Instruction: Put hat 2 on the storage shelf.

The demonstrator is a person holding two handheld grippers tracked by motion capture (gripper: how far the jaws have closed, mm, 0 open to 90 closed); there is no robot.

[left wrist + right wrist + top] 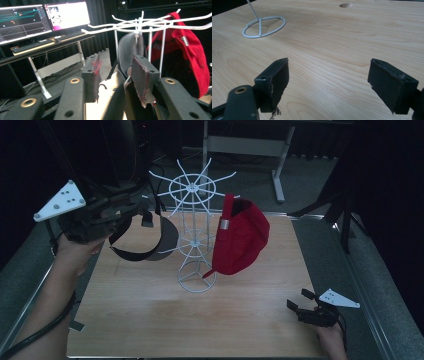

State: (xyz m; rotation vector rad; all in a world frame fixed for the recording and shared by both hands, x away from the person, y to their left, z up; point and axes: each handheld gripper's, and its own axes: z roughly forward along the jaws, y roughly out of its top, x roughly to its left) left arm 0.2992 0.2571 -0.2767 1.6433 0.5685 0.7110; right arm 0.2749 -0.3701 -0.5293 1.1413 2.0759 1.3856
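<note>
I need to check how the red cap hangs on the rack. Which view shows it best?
The high view: the whole red cap hangs from the white wire rack on its right side. The left gripper view shows part of the cap behind the rack's wires. The right gripper view shows just the rack's base ring.

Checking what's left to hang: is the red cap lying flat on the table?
No, the red cap hangs from an arm of the white wire rack, above the wooden table.
</note>
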